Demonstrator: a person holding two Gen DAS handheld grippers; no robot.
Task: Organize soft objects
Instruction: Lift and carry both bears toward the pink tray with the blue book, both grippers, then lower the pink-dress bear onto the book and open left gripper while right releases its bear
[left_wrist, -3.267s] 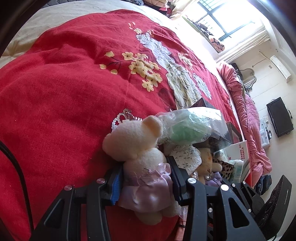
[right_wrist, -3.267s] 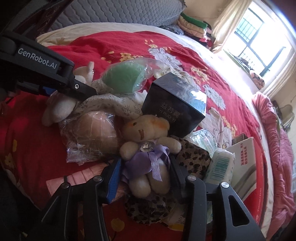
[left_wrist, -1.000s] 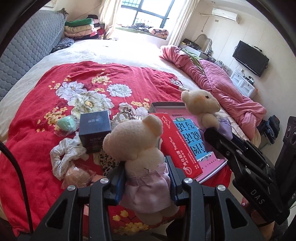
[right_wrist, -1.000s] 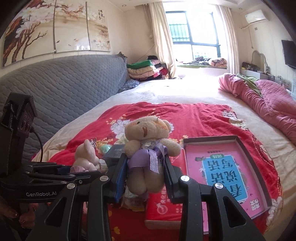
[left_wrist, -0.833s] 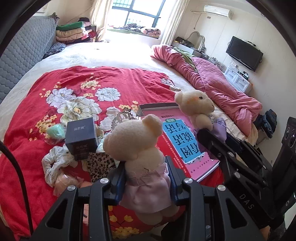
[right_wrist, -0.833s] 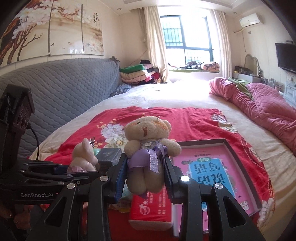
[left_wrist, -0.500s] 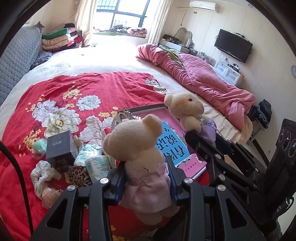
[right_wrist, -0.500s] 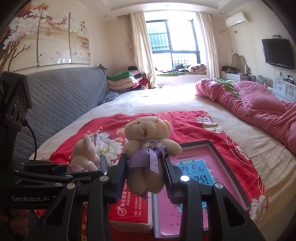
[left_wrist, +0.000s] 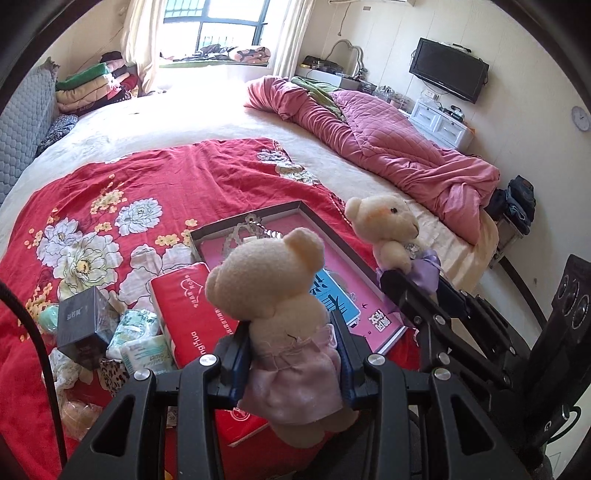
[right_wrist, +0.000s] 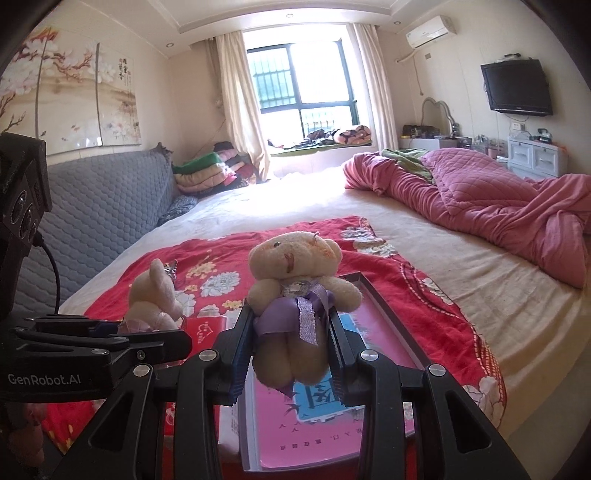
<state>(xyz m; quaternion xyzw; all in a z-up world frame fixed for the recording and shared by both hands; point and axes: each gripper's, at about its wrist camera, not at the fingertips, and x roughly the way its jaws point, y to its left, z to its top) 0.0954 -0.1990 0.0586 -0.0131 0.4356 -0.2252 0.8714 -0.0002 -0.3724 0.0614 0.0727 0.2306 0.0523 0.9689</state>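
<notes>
Left gripper (left_wrist: 291, 354): fingers clenched on the waist of a cream teddy bear in a pink dress (left_wrist: 284, 317). The bear is upright, its back to the left wrist camera, raised above the red floral bedspread (left_wrist: 147, 184).

Right gripper (right_wrist: 291, 347): fingers clenched on the waist of a cream teddy bear with a purple ribbon (right_wrist: 295, 291). This bear is upright and faces the right wrist camera, raised above an open dark-rimmed box (right_wrist: 391, 325) that holds a pink book (right_wrist: 306, 424).

In the left wrist view the ribbon bear appears to the right of the dress bear, near it but apart from it. In the right wrist view the dress bear appears at the left, lower than the ribbon bear.

Items lying on the bedspread, left wrist view:
- red tissue pack (left_wrist: 192, 306), just beside the box;
- dark cube-shaped box (left_wrist: 83, 325);
- two small wrapped tissue packs (left_wrist: 144, 347), between the cube and the red pack;
- leopard-print cloth piece (left_wrist: 112, 374);
- a silver tiara (left_wrist: 251, 230) resting in the open box.

A pink quilt (left_wrist: 388, 147) lies bunched on the far side of the bed.
</notes>
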